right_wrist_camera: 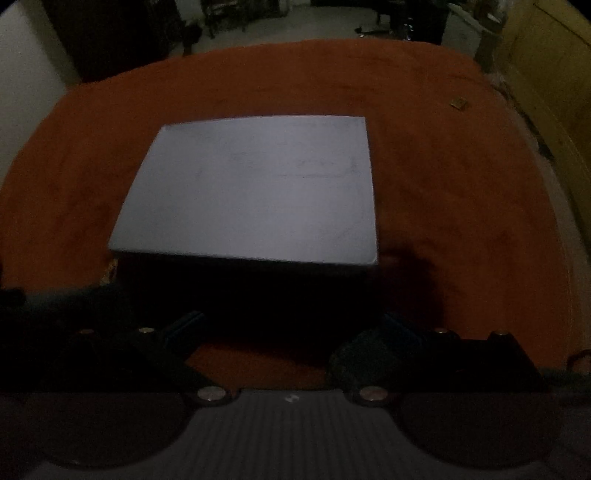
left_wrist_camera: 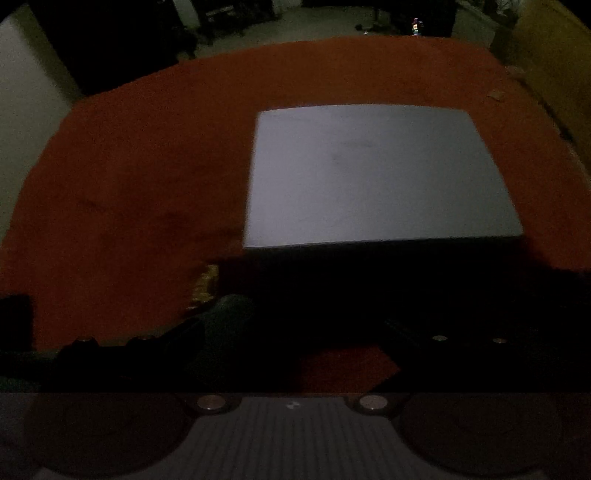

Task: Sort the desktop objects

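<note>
The left gripper (left_wrist_camera: 295,332) is hovering low over the table with its jaws standing wide apart, nothing between them but bare cloth and shadow. The right gripper (right_wrist_camera: 291,332) is likewise standing wide, empty, its blue-edged fingertips (right_wrist_camera: 184,323) showing dimly at either side of the gap. No brand, label or readable writing is showing on either tool or on the objects; only faint, illegible marks are appearing on the grey board (right_wrist_camera: 251,188). That board, a flat rectangular slab, is lying directly ahead of both grippers, its long axis running left to right across the table, its near edge facing the tools and casting a deep shadow toward them. A small yellowish object (left_wrist_camera: 203,286) is lying just beside the board's near left corner; its kind cannot be told. A small tan piece (right_wrist_camera: 458,102) is resting well apart, toward the far right of the table. The supporting surface is an orange-red cloth (right_wrist_camera: 443,184) covering the table. The room beyond is lying in dim light, with a pale floor (right_wrist_camera: 332,22), dark furniture, and a yellowish wall (right_wrist_camera: 554,74) at the right.
</note>
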